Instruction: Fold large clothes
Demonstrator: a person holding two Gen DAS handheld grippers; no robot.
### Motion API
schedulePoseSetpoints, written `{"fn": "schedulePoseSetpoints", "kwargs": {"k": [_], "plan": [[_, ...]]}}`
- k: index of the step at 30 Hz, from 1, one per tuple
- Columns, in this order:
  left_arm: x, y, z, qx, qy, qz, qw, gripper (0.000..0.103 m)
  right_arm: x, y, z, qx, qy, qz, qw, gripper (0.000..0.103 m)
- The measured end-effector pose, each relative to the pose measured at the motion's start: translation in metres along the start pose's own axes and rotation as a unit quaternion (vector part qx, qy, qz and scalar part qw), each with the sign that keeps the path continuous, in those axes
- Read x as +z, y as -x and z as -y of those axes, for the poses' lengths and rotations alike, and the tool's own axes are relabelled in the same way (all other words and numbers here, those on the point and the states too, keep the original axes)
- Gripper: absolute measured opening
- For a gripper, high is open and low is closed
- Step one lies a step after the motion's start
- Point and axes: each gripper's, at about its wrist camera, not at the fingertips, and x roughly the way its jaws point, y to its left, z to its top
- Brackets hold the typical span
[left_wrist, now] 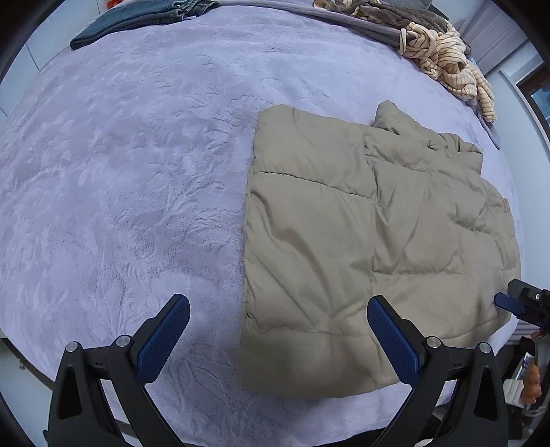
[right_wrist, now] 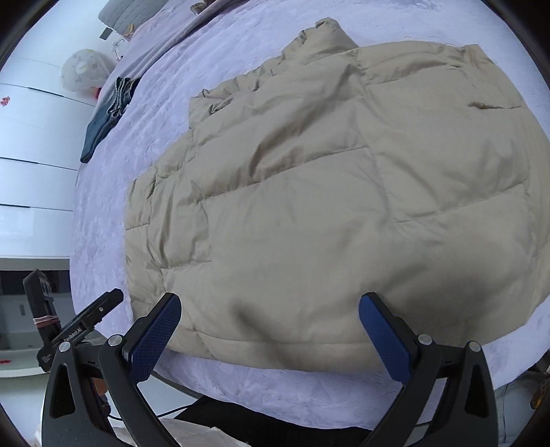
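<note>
A tan quilted puffer jacket (left_wrist: 371,240) lies folded flat on a lavender bed cover (left_wrist: 120,172). It also fills the right wrist view (right_wrist: 326,206). My left gripper (left_wrist: 278,309) is open and empty, above the jacket's near left edge. My right gripper (right_wrist: 270,309) is open and empty, just above the jacket's near hem. The right gripper's tip also shows at the right edge of the left wrist view (left_wrist: 515,302). The left gripper's tip shows at the lower left of the right wrist view (right_wrist: 99,309).
Folded dark jeans (left_wrist: 137,17) lie at the far edge of the bed, also in the right wrist view (right_wrist: 106,117). A heap of striped cream and dark clothes (left_wrist: 443,55) sits at the far right. The bed cover's (right_wrist: 275,392) near edge is close below the grippers.
</note>
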Motion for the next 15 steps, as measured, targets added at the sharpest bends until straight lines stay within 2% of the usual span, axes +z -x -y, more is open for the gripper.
{"fn": "schedulePoseSetpoints", "kwargs": {"k": [4,10,15], "plan": [[0.011,-0.012,-0.006,-0.015,-0.008,-0.011,0.9998,0.103,0.006,-0.009,-0.01,0.017,-0.017,0.006,1.0,0.103],[0.021,-0.028,-0.007,-0.045,-0.015,-0.023,0.9986,0.103,0.01,-0.022,-0.01,0.006,-0.034,-0.003,0.999,0.103],[0.035,-0.038,-0.015,-0.115,-0.022,-0.027,0.9927,0.103,0.011,-0.03,-0.008,-0.007,-0.04,-0.014,0.999,0.103]]}}
